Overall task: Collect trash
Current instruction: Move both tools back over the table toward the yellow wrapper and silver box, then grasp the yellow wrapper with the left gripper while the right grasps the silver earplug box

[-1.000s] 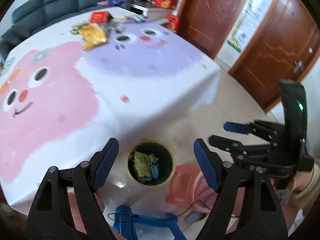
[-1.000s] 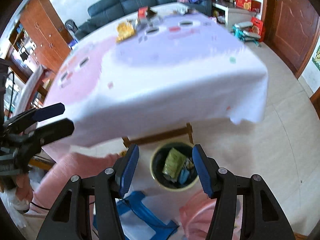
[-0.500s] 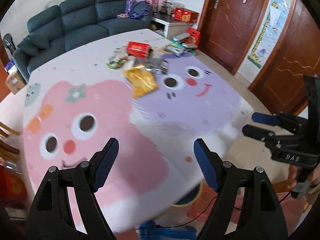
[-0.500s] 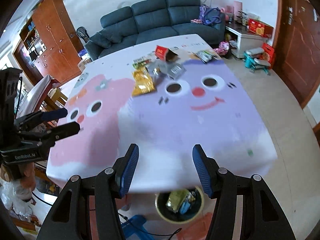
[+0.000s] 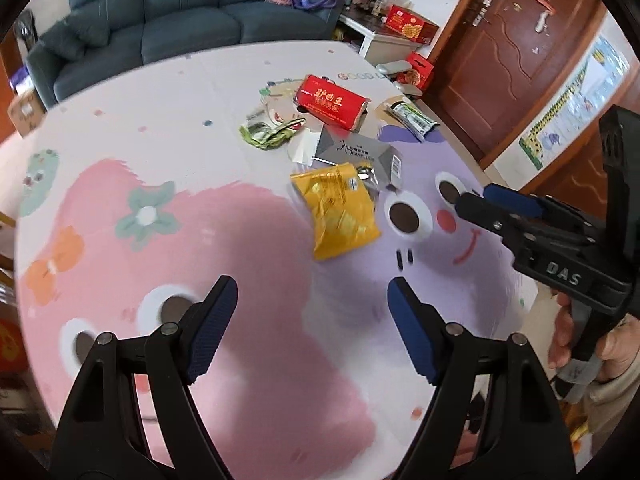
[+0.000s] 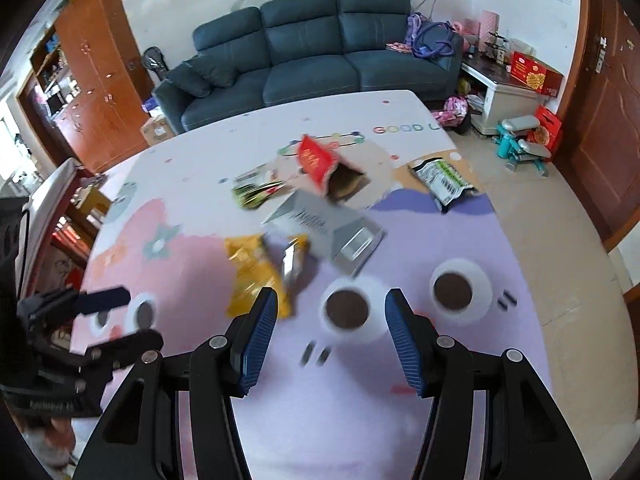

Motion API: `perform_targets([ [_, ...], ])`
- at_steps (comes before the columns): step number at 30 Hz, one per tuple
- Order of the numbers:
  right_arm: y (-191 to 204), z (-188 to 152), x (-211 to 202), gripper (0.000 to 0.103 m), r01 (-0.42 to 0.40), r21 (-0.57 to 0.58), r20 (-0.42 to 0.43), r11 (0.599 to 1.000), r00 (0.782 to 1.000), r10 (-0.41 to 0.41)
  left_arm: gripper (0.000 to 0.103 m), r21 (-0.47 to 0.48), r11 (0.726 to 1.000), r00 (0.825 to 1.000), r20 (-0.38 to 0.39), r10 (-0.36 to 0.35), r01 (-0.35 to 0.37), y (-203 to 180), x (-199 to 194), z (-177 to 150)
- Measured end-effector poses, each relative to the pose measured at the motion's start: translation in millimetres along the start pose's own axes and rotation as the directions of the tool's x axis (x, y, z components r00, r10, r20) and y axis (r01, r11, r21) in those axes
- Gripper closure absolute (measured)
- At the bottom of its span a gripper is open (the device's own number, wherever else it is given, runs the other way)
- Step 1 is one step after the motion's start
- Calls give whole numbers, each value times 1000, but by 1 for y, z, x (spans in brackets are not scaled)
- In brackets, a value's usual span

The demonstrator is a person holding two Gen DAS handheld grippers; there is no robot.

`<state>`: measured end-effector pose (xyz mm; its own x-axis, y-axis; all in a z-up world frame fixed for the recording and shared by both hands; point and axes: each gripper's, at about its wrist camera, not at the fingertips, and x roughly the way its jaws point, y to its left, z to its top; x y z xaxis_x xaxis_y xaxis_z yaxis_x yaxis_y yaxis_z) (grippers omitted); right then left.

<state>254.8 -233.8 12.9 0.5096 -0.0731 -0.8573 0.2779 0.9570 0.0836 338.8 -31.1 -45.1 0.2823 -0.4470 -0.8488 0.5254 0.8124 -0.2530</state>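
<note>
While tilted down over the table (image 5: 168,128), both grippers' fingers (image 5: 212,324) stand apart, empty.

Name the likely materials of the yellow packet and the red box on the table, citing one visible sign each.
Yellow packet: probably glossy plastic film; it is creased and shiny. Red box: likely printed cardboard; flat faces, open brown end.

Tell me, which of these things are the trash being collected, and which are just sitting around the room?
Trash to collect, on the table:
yellow snack bag
red box
grey earplug box
green wrapper
green-and-white packet

Just lying about:
sofa
purple bag
red gift box
</note>
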Motion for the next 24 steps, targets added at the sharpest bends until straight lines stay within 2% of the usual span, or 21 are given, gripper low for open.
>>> perform_targets([
  [4, -20, 18, 34, 46, 1, 4, -13, 1000, 1000, -1, 28, -53, 998, 998, -53, -22, 20, -2, 40, 21],
  [10, -45, 25, 71, 46, -6, 16, -30, 1000, 1000, 7, 28, -88, 996, 994, -110, -24, 15, -9, 87, 41],
  [16, -63, 29, 91, 46, -35, 26, -23, 999, 999, 35, 28, -84, 995, 992, -122, 35, -46, -22, 119, 55],
  [21, -62, 36, 97, 46, -73, 8, -14, 997, 997, 73, 28, -92, 990, 987, -126, 98, -110, -28, 138, 64],
  [23, -60, 39, 101, 46, -95, -1, -16, 995, 995, 95, 33, -66, 988, 985, -106, 133, -140, -32, 139, 64],
  [24, -59, 40, 104, 46, -104, -5, -19, 995, 994, 104, 41, -40, 984, 981, -99, 168, -172, -35, 141, 64],
])
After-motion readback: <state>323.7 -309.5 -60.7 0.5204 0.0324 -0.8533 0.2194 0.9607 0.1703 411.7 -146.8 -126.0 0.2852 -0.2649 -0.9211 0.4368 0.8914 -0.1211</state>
